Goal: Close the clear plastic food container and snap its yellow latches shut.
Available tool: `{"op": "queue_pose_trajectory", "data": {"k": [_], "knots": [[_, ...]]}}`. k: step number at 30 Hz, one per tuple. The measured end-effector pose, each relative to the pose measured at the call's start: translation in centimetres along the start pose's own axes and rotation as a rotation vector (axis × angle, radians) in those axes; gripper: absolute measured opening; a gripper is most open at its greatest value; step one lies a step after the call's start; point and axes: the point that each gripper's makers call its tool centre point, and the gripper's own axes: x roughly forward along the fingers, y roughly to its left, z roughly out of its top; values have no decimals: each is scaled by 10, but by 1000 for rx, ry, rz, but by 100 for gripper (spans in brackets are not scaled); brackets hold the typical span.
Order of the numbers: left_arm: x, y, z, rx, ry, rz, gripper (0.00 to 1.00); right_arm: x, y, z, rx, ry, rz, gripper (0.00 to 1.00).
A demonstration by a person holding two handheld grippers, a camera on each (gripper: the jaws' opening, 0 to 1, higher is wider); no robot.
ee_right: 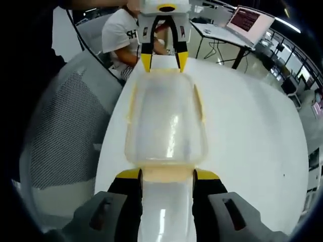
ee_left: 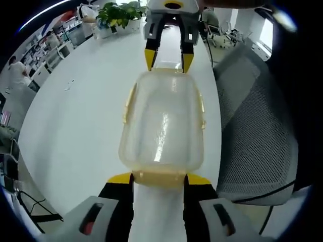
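A long white table [ee_left: 75,126] carries everything, with a grey mesh office chair [ee_left: 257,136] drawn up along 1 edge. In the middle of the table sits the clear plastic food container [ee_left: 164,126], lid on, pale yellow at the rim, and nothing can be seen inside it. It lies between the 2 tongs, which face each other across it. The left tongs [ee_left: 159,179] stand wide, their yellow tips just beside the latch [ee_left: 159,177] on the near short end; whether they touch it cannot be told. The right tongs [ee_right: 168,176] are spread equally wide at the opposite end latch [ee_right: 168,174]. Side latches [ee_left: 129,103] line the long edges and look slightly flared.

The left gripper view takes in potted plants [ee_left: 118,15] at the table's far end. The right gripper view instead shows a person in a white shirt [ee_right: 121,33] and an open laptop [ee_right: 247,20] on another desk.
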Motion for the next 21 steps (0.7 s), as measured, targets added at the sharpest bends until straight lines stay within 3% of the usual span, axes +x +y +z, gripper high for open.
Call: {"op": "queue_pose_trajectory", "data": {"k": [21], "knots": [[29, -8, 52, 19, -3, -5, 32, -23, 3, -55, 31, 32, -9, 35]]}}
